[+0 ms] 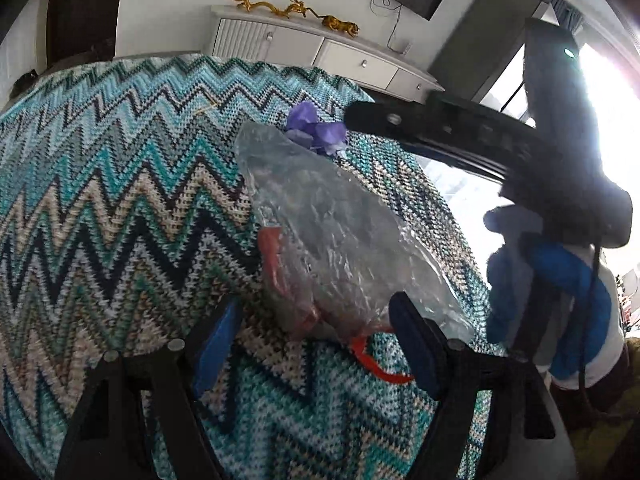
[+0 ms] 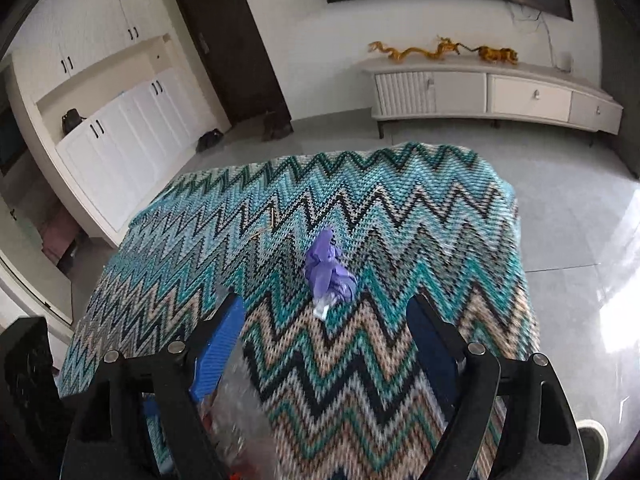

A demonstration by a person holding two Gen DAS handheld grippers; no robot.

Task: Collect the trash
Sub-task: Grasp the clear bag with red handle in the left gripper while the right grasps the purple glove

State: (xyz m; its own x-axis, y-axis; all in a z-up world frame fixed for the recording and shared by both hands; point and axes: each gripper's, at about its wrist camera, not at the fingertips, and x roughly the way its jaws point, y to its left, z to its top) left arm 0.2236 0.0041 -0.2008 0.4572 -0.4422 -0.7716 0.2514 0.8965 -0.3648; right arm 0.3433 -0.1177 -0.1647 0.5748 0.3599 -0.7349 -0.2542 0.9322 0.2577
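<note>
Trash: crumpled purple wad (image 2: pixel 329 270) lying on the zigzag knit cover (image 2: pixel 400 220), mid-table, touching nothing but the cloth; also seen at (image 1: pixel 316 130).
Bag: clear plastic bag (image 1: pixel 340 236) with red handles (image 1: pixel 376 364), lying on the cover with its far end just beside the purple wad; its near end sits between the left fingers. Blurred edge of it shows low in the right view (image 2: pixel 244 412).
Left gripper (image 1: pixel 316 344): jaws apart, blue pads either side of the bag's near end. Can't confirm any pinch on the plastic; looks unclamped.
Right gripper (image 2: pixel 328 344): jaws wide apart, holding nothing, aimed at the purple wad, which sits just ahead of the fingertips on the centre line.
Right pose: seen from the left view, the right tool (image 1: pixel 460 128) reaches in level from the right, tip just beside the wad; gloved blue hand (image 1: pixel 552 300) on the handle, wrist low.
Left pose: angled down across the table, fingers near the cloth.
Step (judged): closing in for pickup of the wad, bag as likely drop target.
Risk 1: fingers snag the knit loops if they dip too low, dragging the cover.
Risk 2: the wad is light and soft, so a shallow pinch may squeeze it out or push it away.
Risk 3: the bag mouth isn't held open, so the drop may miss.
</note>
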